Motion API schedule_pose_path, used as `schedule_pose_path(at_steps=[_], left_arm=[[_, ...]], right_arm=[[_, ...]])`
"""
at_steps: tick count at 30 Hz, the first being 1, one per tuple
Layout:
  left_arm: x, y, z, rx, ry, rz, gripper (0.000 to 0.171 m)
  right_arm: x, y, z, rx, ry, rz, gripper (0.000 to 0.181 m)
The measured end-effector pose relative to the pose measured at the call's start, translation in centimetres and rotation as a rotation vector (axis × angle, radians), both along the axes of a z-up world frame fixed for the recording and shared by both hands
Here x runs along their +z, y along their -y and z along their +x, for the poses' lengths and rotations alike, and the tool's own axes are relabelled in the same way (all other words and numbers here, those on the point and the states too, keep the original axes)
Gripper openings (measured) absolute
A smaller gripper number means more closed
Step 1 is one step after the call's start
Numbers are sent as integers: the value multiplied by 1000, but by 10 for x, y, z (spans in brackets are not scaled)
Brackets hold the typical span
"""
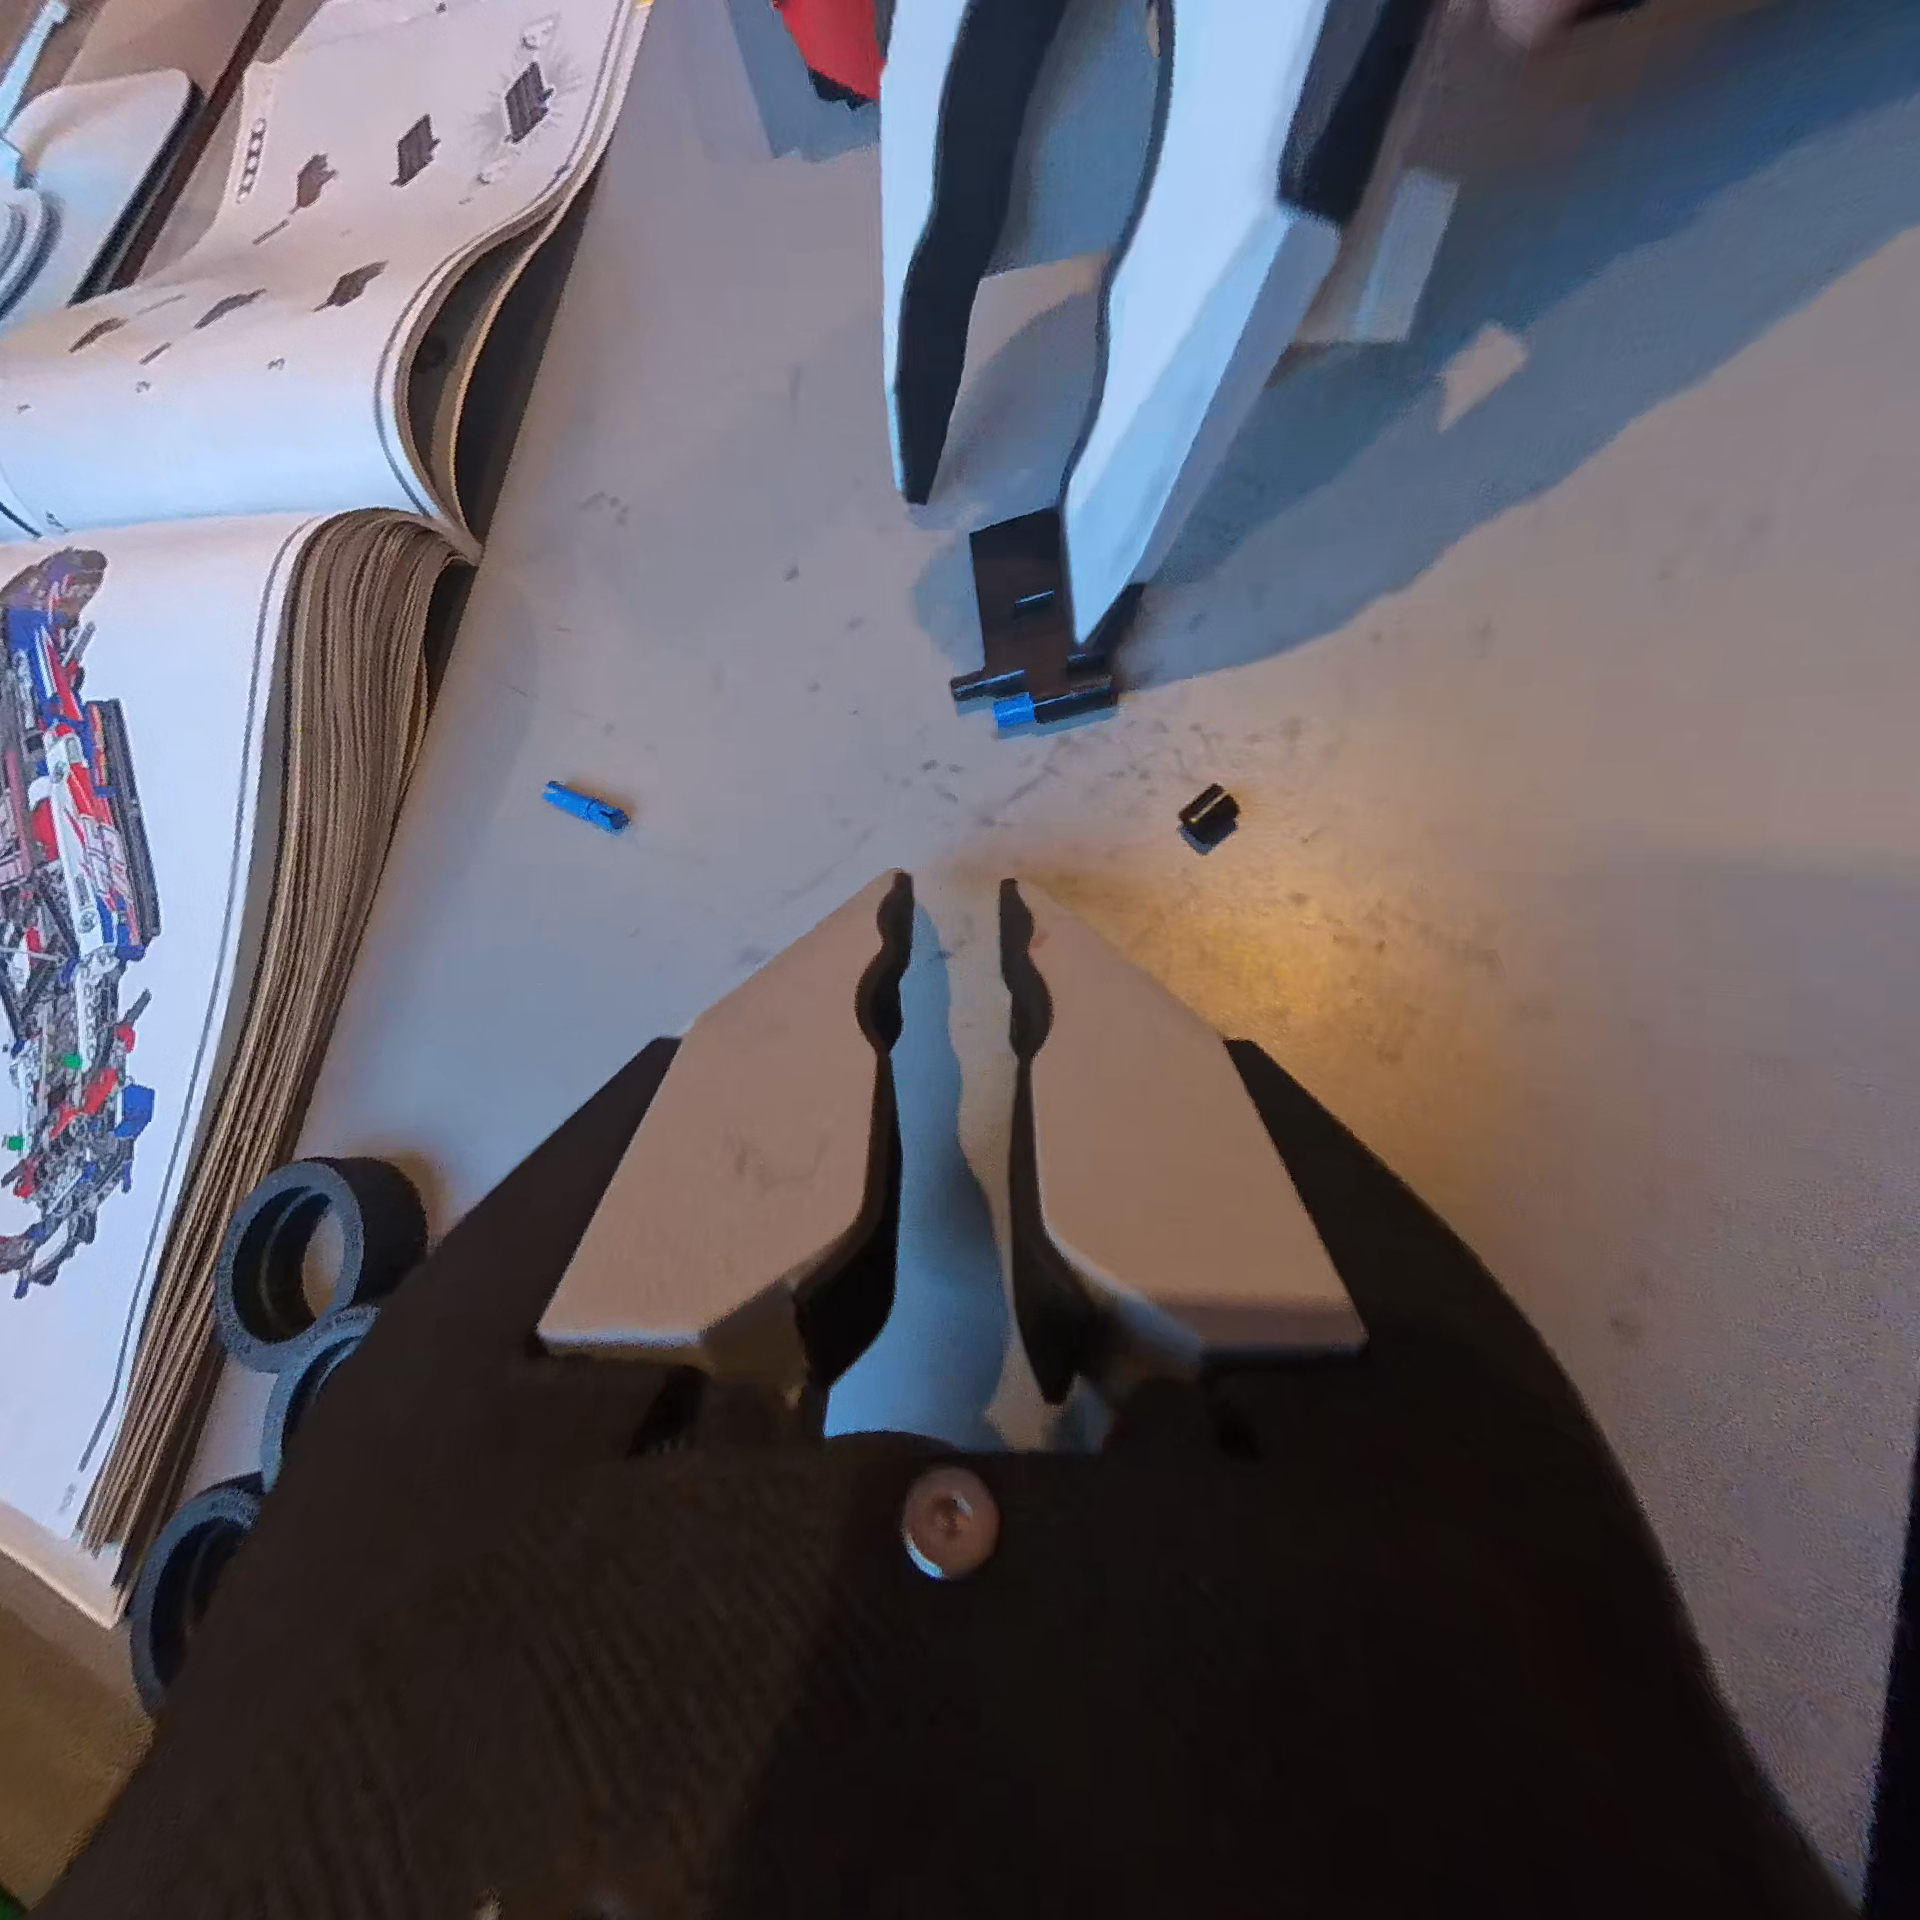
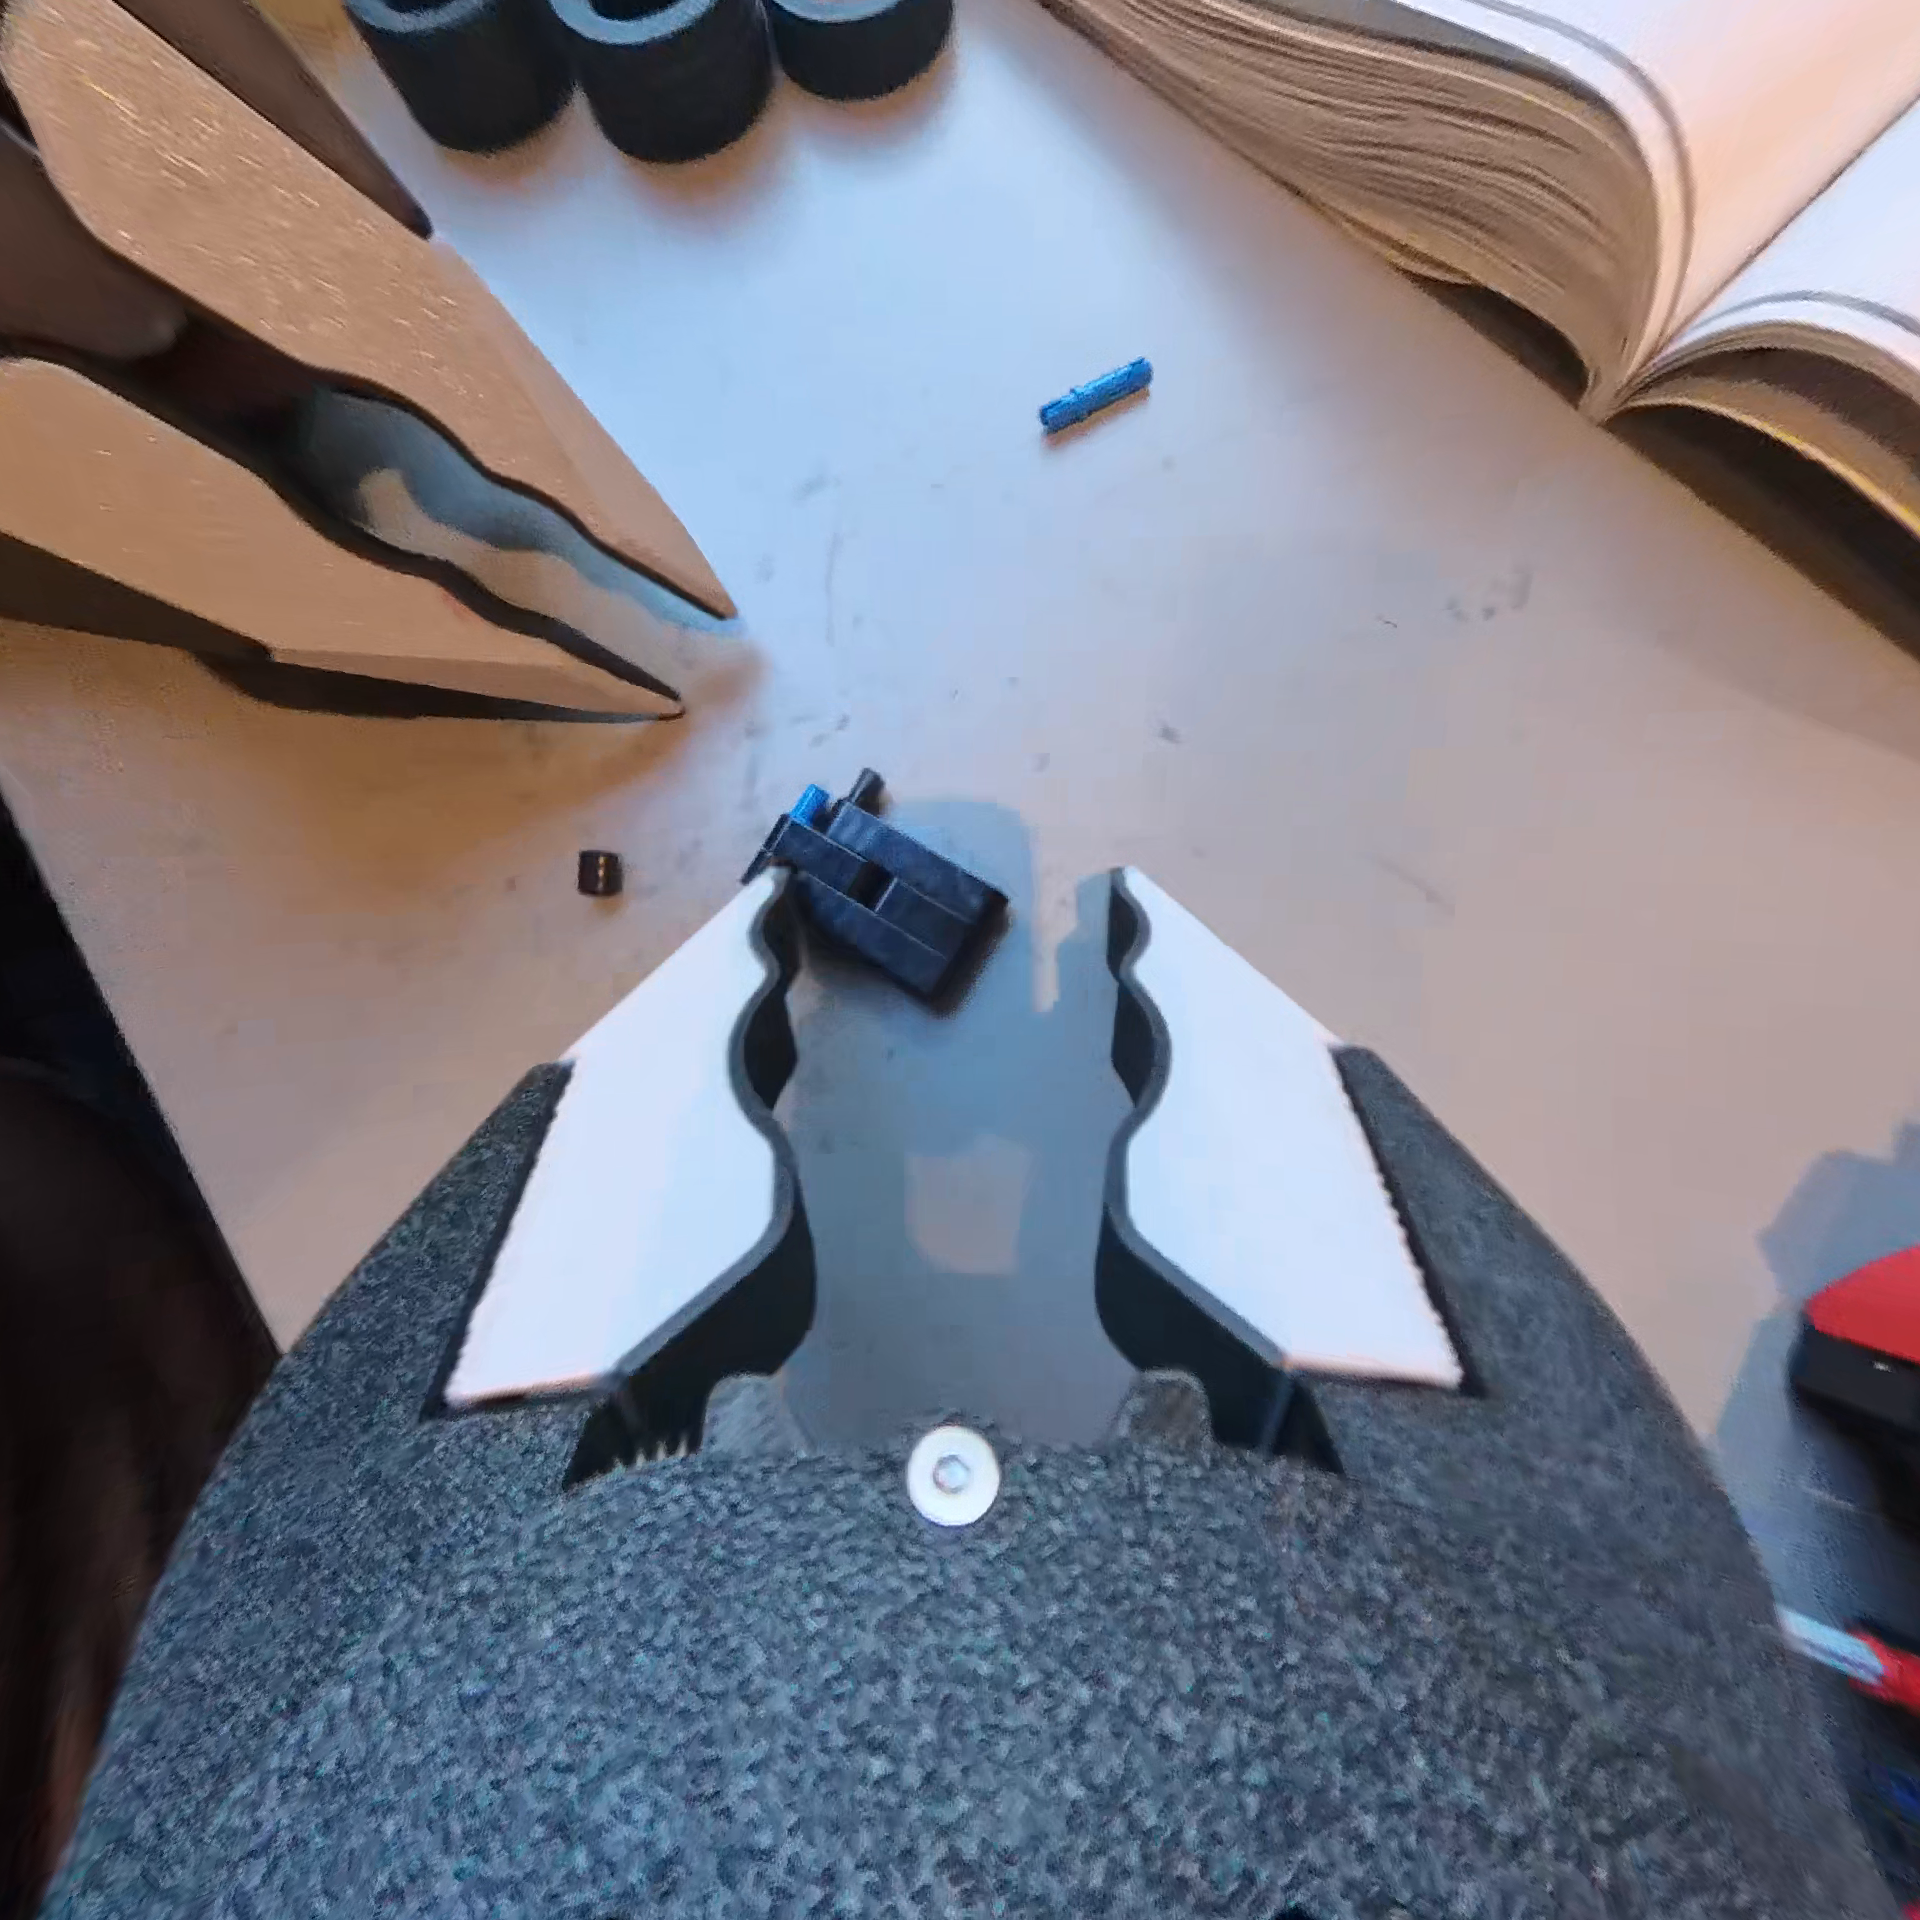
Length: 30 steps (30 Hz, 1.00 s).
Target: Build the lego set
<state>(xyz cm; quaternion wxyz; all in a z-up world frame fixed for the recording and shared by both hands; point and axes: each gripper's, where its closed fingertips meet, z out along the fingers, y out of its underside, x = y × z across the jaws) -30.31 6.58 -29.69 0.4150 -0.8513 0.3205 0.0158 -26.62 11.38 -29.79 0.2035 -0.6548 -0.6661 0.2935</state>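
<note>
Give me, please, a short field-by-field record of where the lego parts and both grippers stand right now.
left gripper: narrowly open, empty, tips above the table
right gripper: open wide, one fingertip against the black assembly
black assembly: on the table, a blue pin in one end
loose blue pin: alone on the table, nearer the manual
small black piece: alone, beside the assembly
black tyres: grouped at the table edge
manual: open
</note>
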Motion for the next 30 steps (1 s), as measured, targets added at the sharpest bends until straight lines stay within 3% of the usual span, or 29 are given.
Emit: schedule_pose_path(at_steps=[4, 6, 10, 13, 16, 20, 26, 30], left_arm=[[1, 1, -4, 37, 5, 7, 22], [2, 4, -5, 43, 7, 7, 23], [2, 9, -9, 70, 6, 12, 25], [2, 9, -13, 94, 15, 10, 26], [3, 9, -13, 90, 37, 5, 27], [11, 18, 3, -30, 97, 30, 29], [23, 23, 9, -93, 227, 33, 24], [18, 25, 13, -115, 250, -22, 23]], right_arm=[[-1, 13, -7, 29, -16, -24, 56], [0, 20, -6, 72, -24, -36, 39], [1, 17, -3, 38, -67, -106, 32], [7, 12, 2, 1, -106, -133, 47], [18, 20, 4, 107, -161, -71, 61], [-3, 16, 5, 181, -79, 62, 66], [16, 43, 10, 239, -155, 59, 42], [7, 73, 13, 282, -111, 25, 32]])
